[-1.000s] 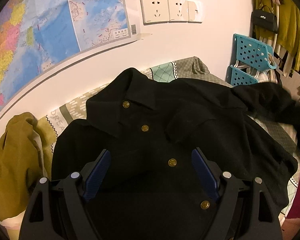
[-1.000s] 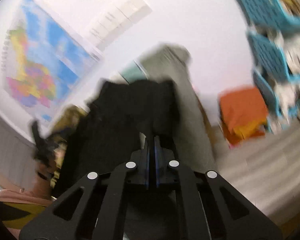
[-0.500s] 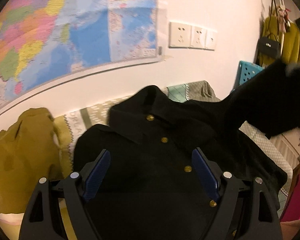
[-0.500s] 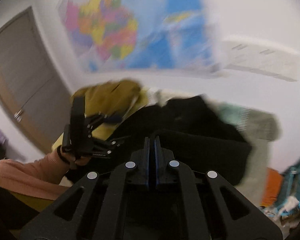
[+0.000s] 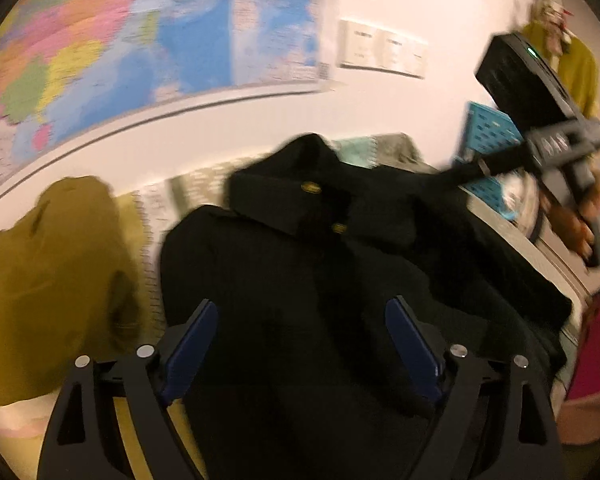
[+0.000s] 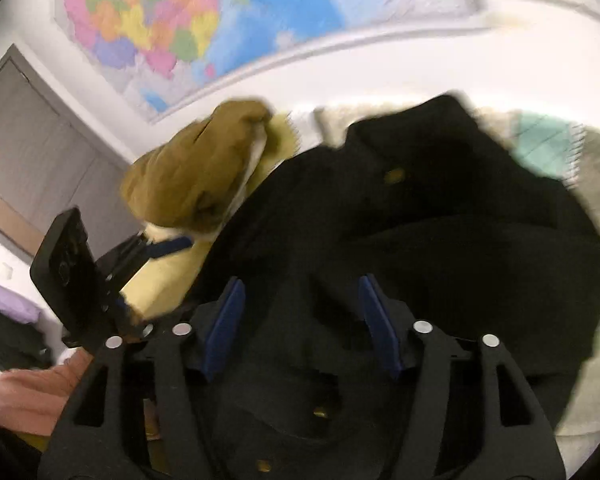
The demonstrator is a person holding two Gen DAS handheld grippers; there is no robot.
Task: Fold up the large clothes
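Observation:
A black coat (image 5: 340, 264) with gold buttons lies spread on the bed, collar toward the wall, one sleeve folded over its front. My left gripper (image 5: 300, 344) hovers over the coat's lower part, jaws wide and still opening, nothing between the pads. A hand (image 5: 580, 224) holds the right gripper at the right edge of the left wrist view. In the right wrist view the right gripper (image 6: 302, 316) hangs over the coat (image 6: 440, 232), its jaws opening, the pads clear of the cloth. The left gripper (image 6: 148, 276) shows at the left there.
An olive garment (image 5: 48, 280) is heaped left of the coat. A patterned bed cover (image 6: 548, 148) shows past the collar. Blue baskets (image 5: 488, 132) stand at the right, pink cloth (image 5: 596, 352) at the near right. A wall map (image 5: 140, 52) hangs behind; a door (image 6: 28, 152) stands at left.
The right gripper swung leftward over the coat with a black sleeve, then went from shut to open and the sleeve now lies on the coat. The left gripper shifted sideways.

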